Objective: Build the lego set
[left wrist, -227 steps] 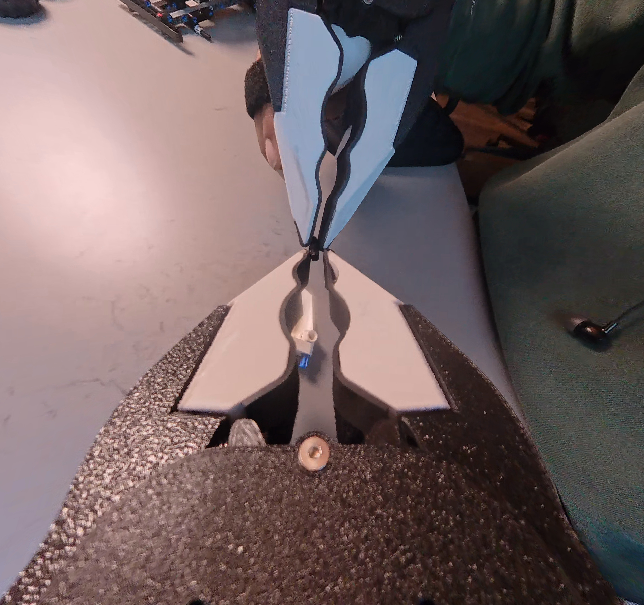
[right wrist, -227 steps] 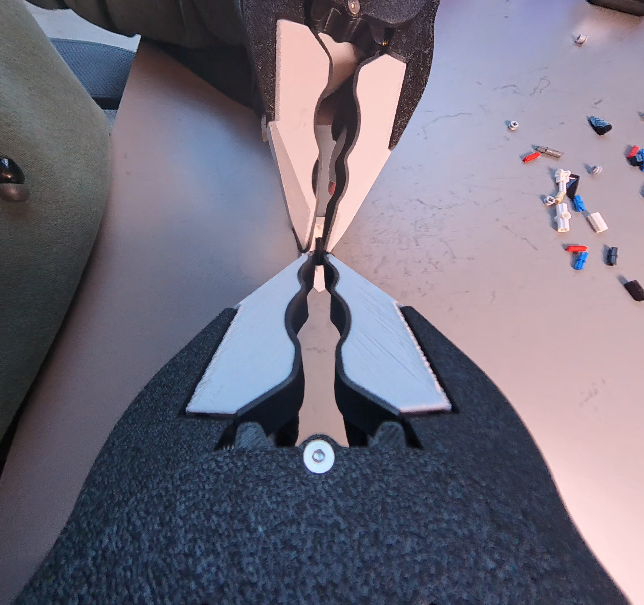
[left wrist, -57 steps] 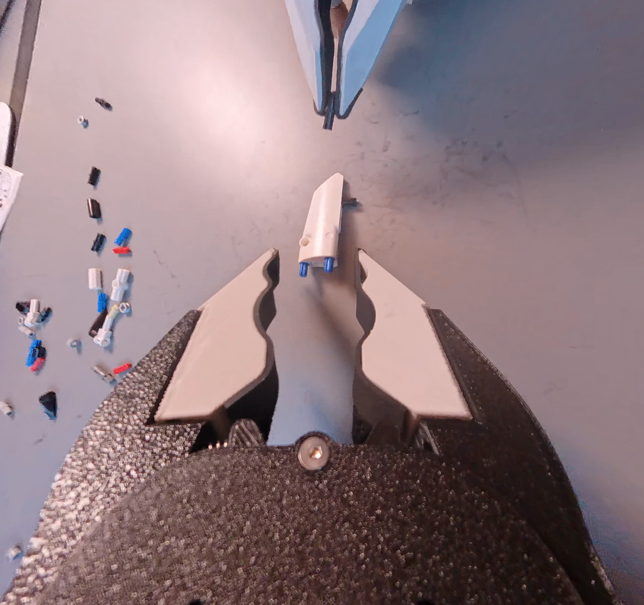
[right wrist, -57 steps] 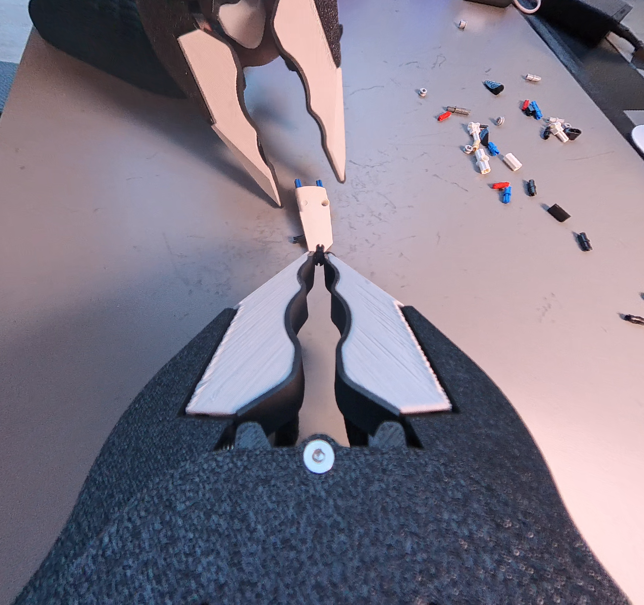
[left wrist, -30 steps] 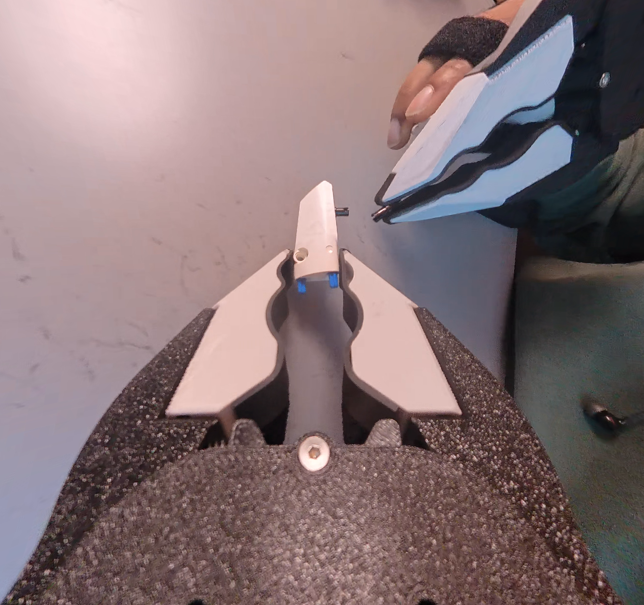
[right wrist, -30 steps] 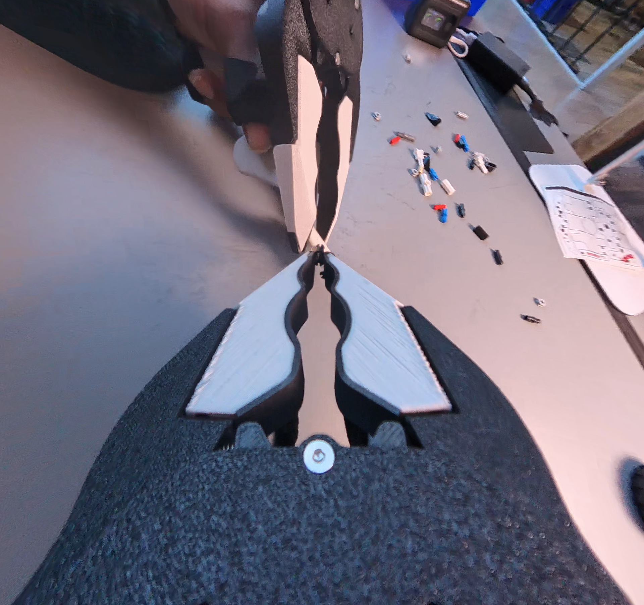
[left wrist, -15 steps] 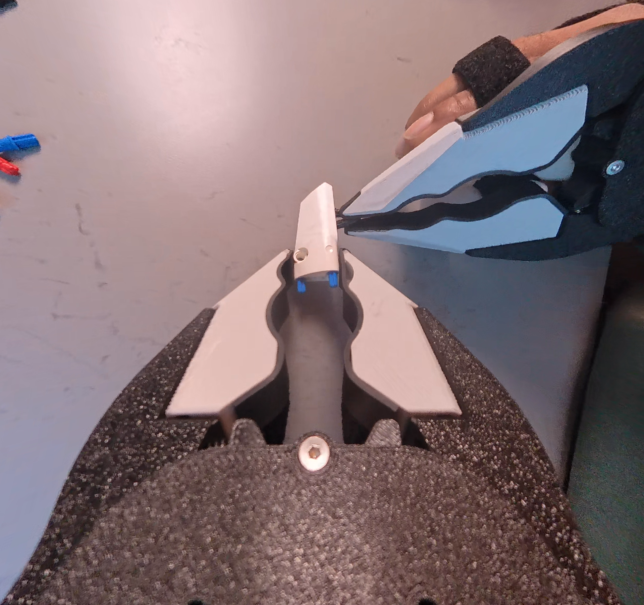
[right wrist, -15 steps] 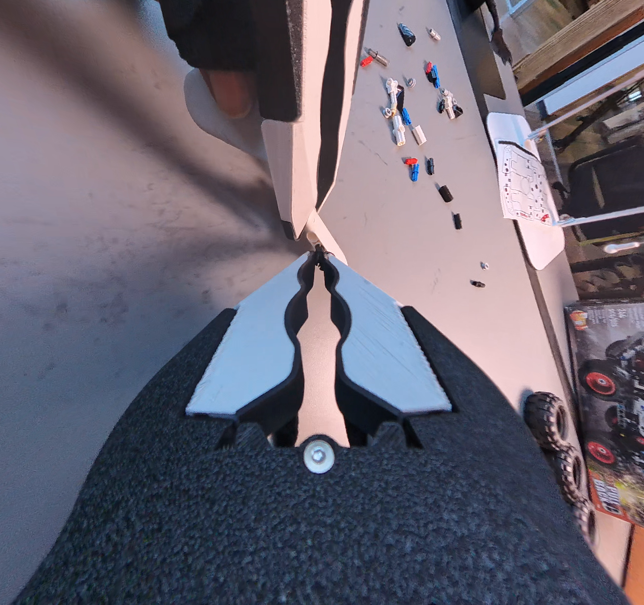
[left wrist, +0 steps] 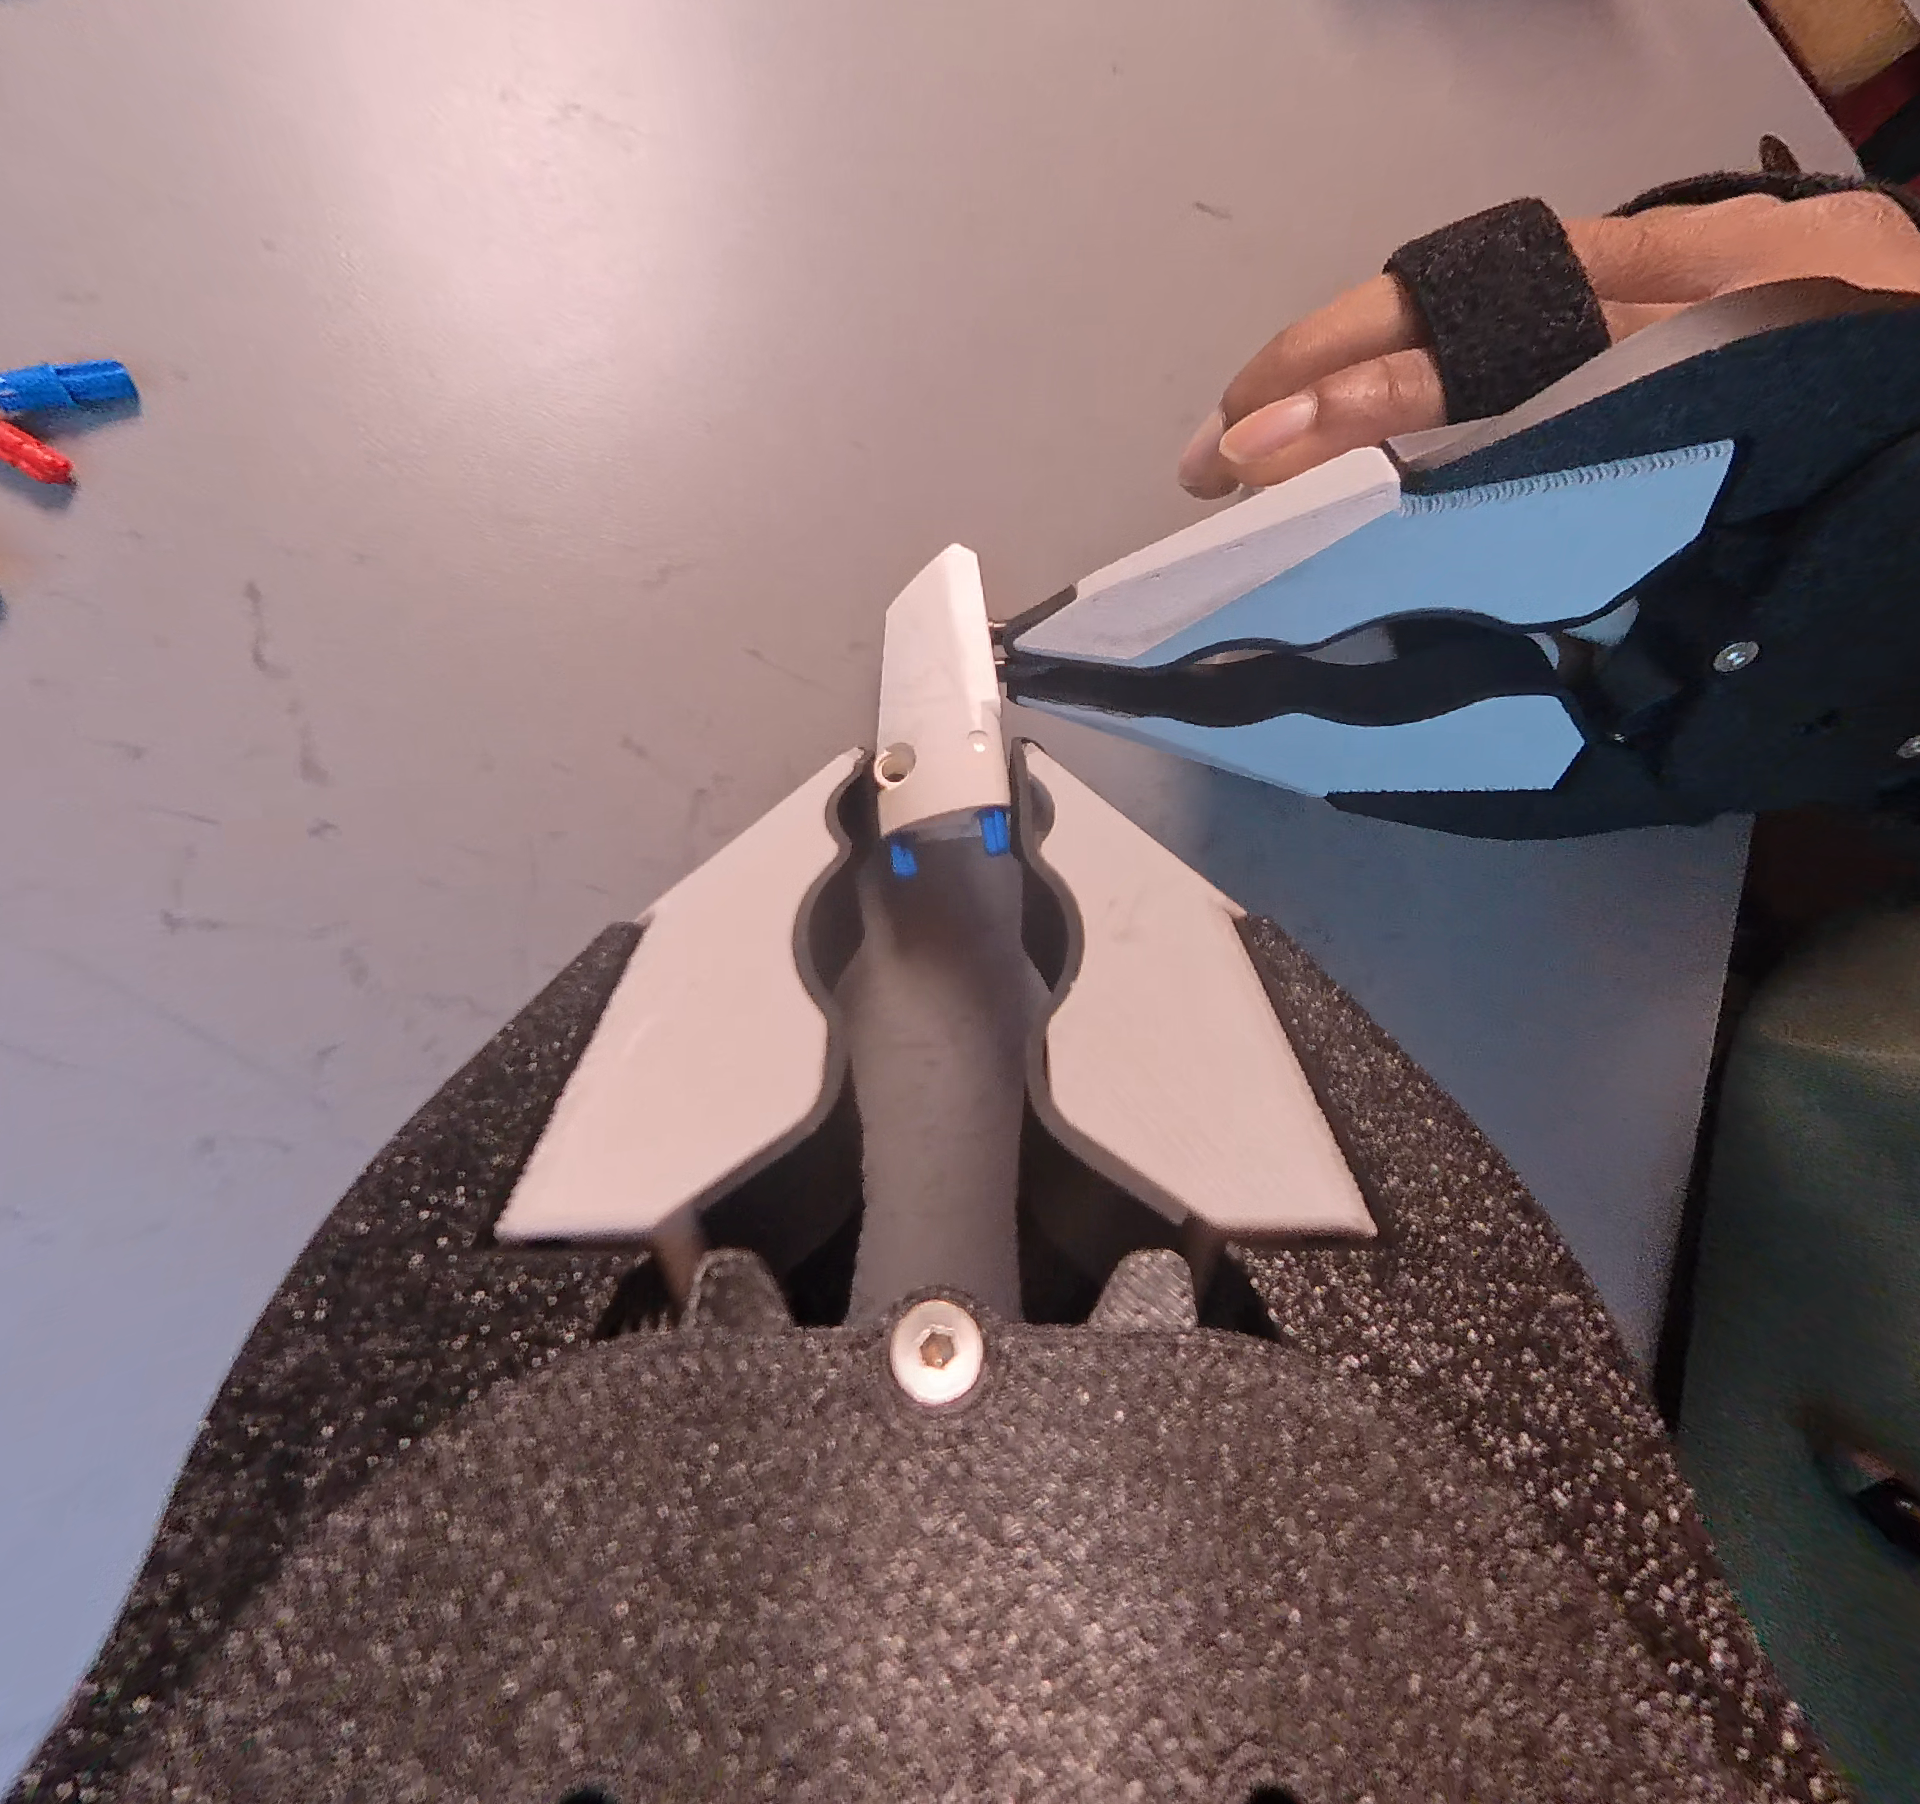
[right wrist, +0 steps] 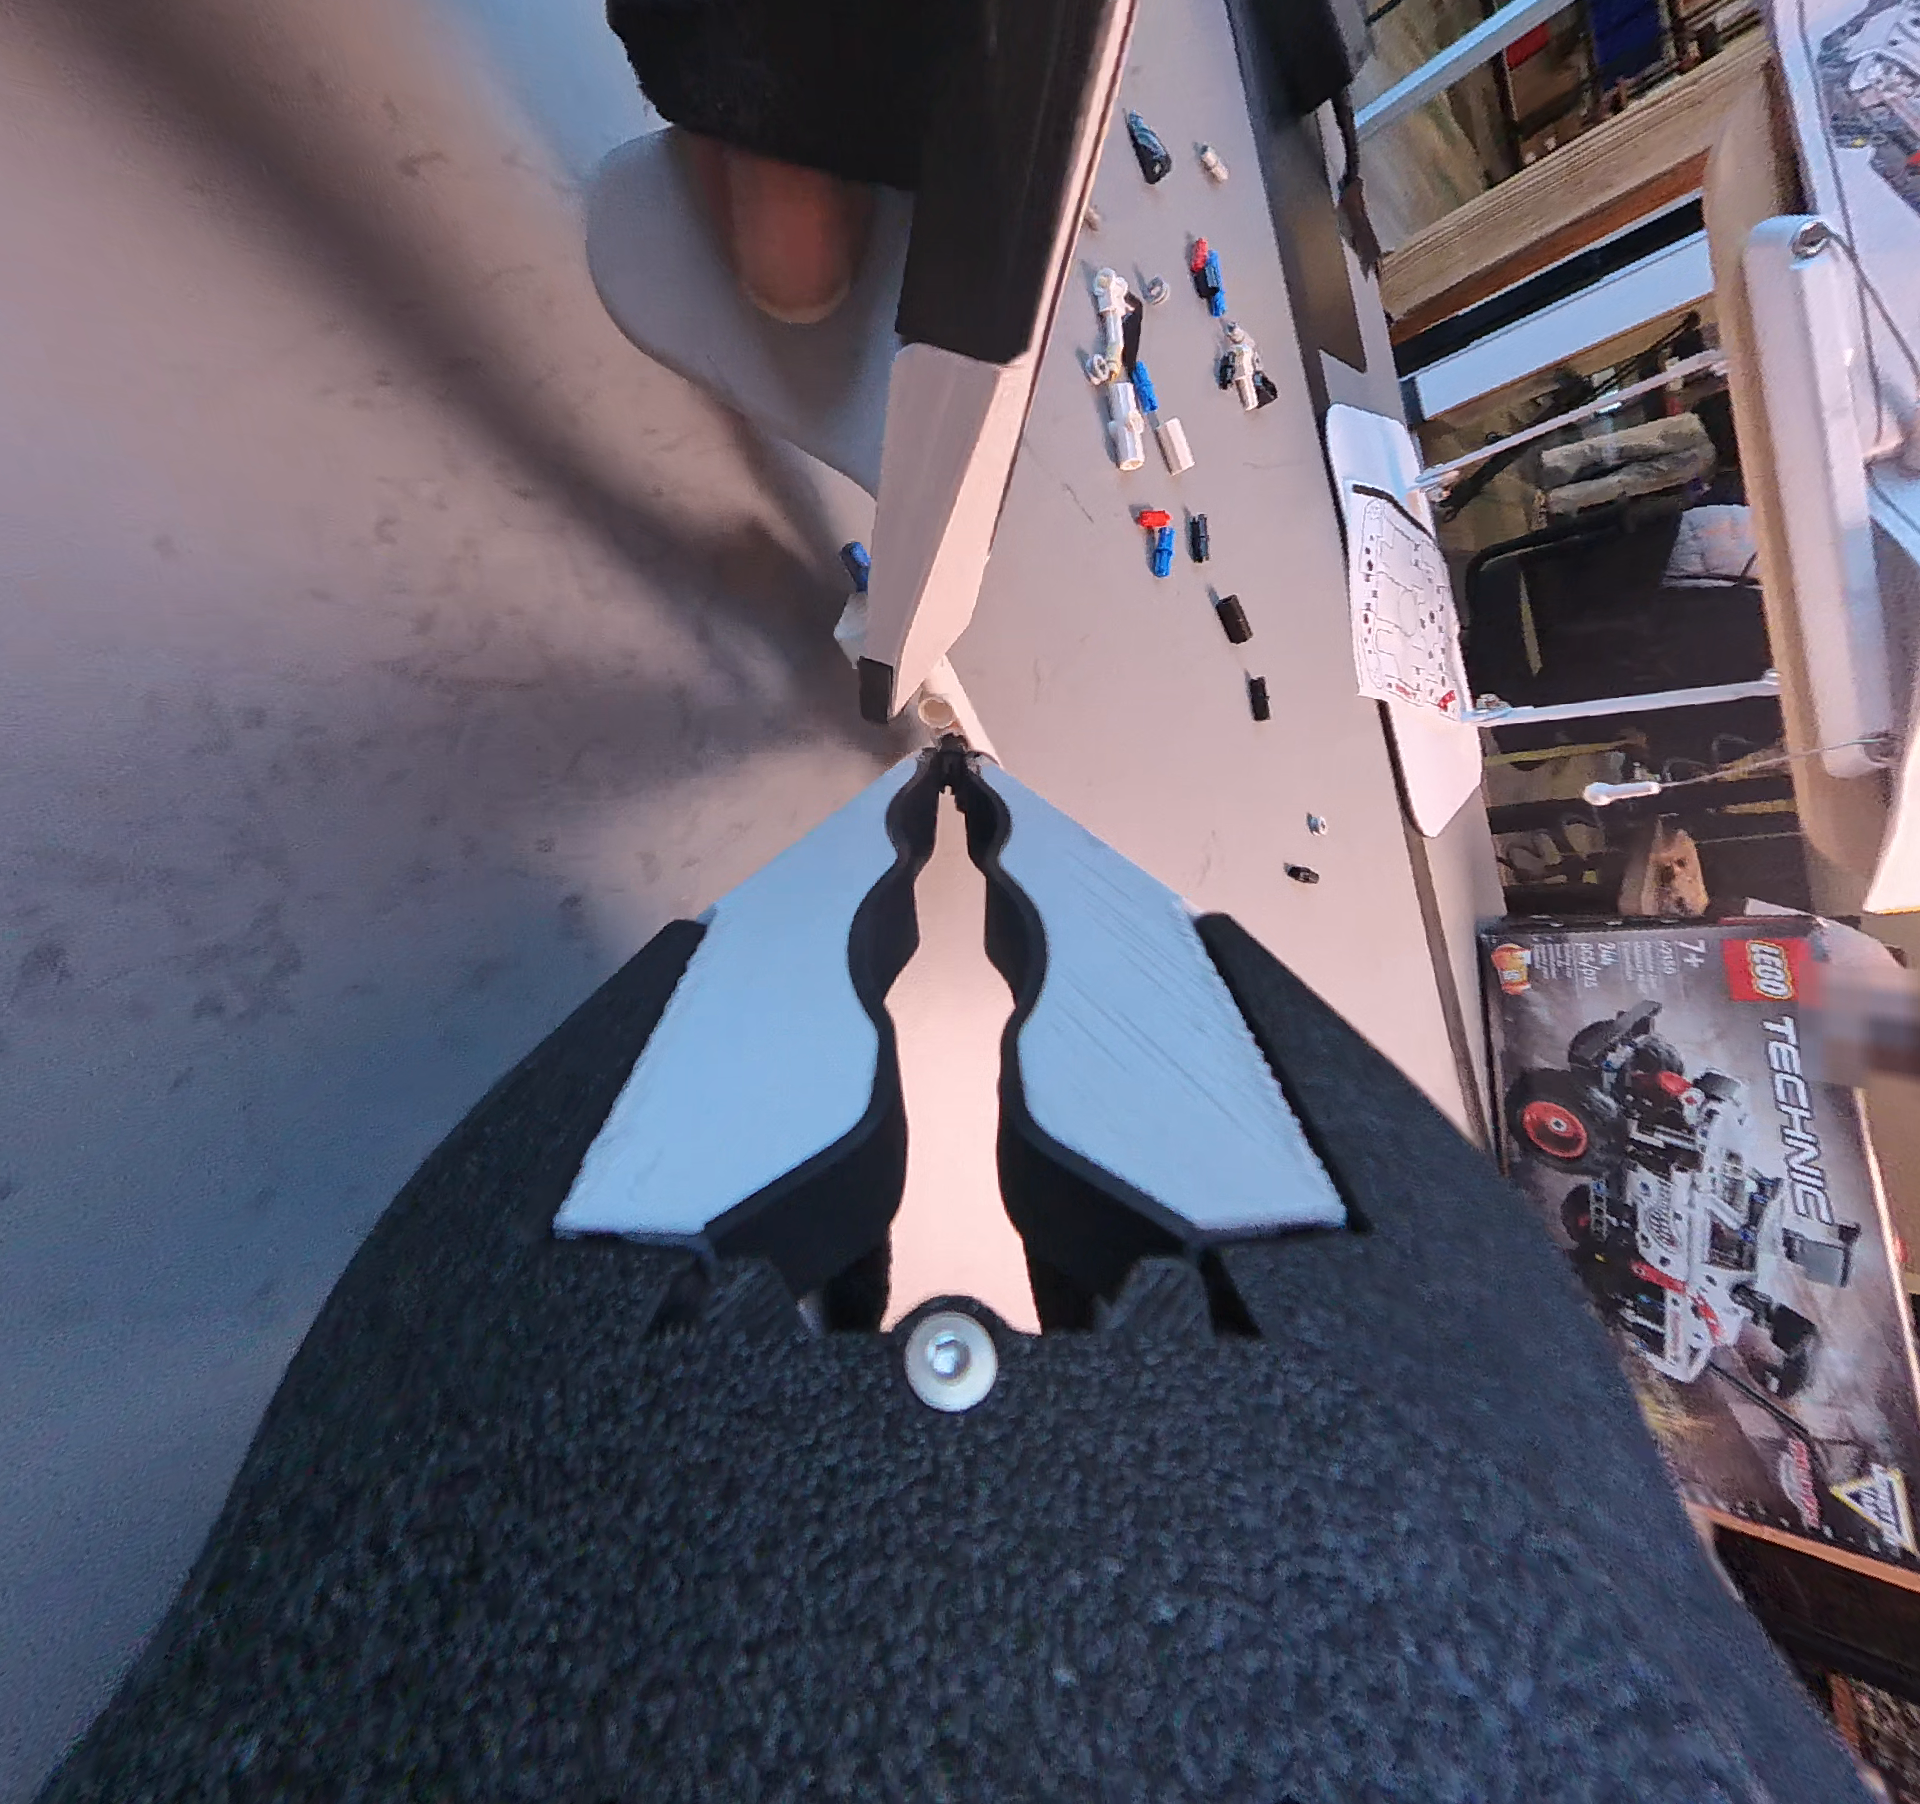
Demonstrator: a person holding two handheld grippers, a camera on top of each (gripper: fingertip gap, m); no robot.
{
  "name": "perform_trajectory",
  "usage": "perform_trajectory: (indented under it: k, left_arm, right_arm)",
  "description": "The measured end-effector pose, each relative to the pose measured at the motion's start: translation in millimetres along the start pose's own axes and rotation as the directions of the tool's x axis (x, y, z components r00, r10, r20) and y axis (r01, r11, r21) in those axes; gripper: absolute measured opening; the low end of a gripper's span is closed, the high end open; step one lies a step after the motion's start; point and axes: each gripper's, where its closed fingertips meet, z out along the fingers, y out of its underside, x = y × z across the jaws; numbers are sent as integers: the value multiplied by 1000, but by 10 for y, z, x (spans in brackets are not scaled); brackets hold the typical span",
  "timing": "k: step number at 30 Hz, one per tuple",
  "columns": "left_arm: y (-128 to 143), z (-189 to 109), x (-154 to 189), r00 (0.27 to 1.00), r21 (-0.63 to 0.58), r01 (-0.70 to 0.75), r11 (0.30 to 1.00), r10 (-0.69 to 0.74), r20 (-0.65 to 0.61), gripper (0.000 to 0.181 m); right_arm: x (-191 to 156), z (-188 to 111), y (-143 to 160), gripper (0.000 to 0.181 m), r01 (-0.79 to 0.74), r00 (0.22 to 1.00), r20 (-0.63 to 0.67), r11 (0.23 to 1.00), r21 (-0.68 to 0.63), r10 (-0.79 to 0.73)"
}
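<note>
On scuffed grey table (left wrist: pixel 520 196), loose lego pieces (right wrist: pixel 1143 404), shelving behind

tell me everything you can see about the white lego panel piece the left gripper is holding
The white lego panel is a smooth, elongated plastic piece with a slanted far tip and a small round hole near its base. Two blue pins stick out of its near end. The left hand-held gripper clamps its base, holding it above the grey table. The right hand-held gripper pinches a small dark pin at its side.
</note>
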Motion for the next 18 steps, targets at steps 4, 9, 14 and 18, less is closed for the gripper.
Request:
perform_trajectory:
  k: [4, 9, 14, 18]
  left_arm:
    - [12, -4, 16, 999, -2, -32, 999, 32, 2, 24]
    - [21, 5, 34, 999, -9, -44, 999, 44, -3, 24]
    - [47, 19, 61, 997, -29, -73, 997, 73, 7, 24]
    - [75, 27, 76, 993, -49, -115, 992, 116, 16, 24]
  right_arm:
    - [3, -13, -17, 4, -35, 999, 33, 999, 41, 33]
    - [-8, -2, -13, 4, 35, 999, 9, 998, 47, -35]
    - [-11, -10, -20, 4, 121, 993, -13, 991, 60, -120]
    - [-27, -22, -37, 3, 266, 964, -49, 957, 113, -262]
